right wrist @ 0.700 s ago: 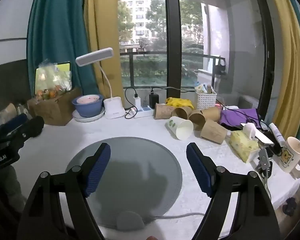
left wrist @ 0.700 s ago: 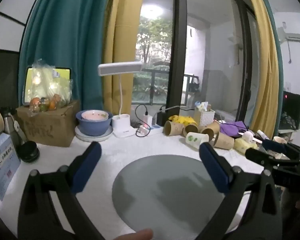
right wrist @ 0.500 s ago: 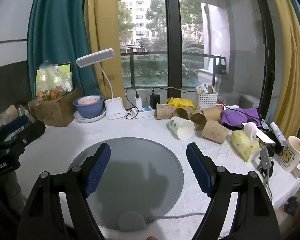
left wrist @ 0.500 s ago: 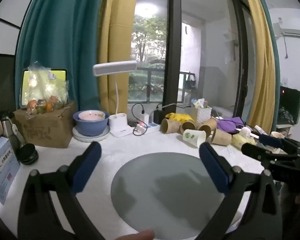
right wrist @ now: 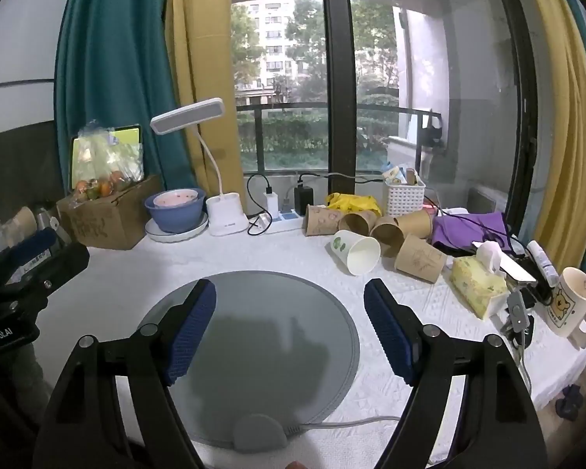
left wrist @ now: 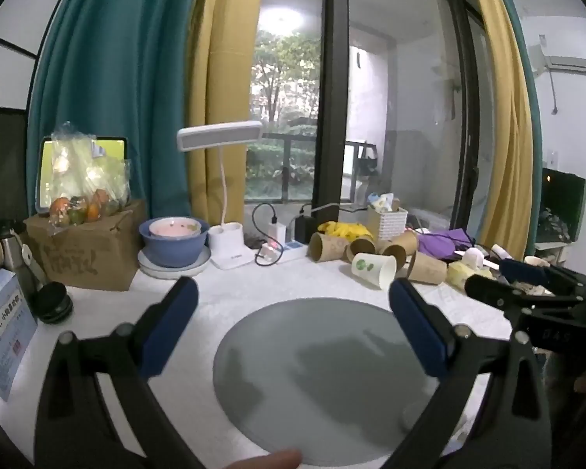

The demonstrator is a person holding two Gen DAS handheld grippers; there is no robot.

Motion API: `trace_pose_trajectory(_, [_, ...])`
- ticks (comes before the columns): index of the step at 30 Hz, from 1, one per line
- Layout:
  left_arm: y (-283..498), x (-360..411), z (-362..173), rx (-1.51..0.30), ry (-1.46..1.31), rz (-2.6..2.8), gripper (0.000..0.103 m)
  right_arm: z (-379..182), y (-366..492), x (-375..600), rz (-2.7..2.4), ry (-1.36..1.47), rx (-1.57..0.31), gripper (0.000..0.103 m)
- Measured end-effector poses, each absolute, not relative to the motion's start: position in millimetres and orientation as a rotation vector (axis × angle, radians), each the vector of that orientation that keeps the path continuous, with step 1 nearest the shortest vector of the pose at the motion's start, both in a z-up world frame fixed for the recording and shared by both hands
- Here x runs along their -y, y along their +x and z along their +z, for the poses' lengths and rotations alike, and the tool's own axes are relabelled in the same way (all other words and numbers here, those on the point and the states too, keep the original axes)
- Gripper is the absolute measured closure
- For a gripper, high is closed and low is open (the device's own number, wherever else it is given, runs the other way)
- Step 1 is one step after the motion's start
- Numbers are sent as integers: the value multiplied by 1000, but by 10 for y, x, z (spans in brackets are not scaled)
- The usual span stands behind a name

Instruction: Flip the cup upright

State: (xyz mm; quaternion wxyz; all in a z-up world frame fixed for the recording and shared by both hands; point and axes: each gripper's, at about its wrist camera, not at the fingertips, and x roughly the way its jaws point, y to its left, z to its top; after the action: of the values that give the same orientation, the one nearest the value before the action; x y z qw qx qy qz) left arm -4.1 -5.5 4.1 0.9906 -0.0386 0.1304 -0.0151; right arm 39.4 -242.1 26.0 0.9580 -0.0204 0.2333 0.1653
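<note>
White paper cup (right wrist: 356, 254) lies on its side beyond my right hand-held gripper (right wrist: 290, 328); both it and the left hand-held gripper (left wrist: 292, 324) gape empty.

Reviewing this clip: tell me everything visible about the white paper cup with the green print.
The white paper cup lies on its side on the white tablecloth, beyond the grey round mat's far right edge. Its open mouth faces the cameras and its inside looks empty; a green print marks the wall near its base. It looks like thin paper and undamaged. Brown paper cups lie close behind and to its right. Neither gripper touches it.
</note>
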Motion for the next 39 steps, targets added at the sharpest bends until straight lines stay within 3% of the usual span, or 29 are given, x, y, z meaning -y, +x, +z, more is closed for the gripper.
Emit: trace_pose_trajectory(39, [-78,-30,40,-260,-103,-16,4,362,362,2415,337,-38,-463,22])
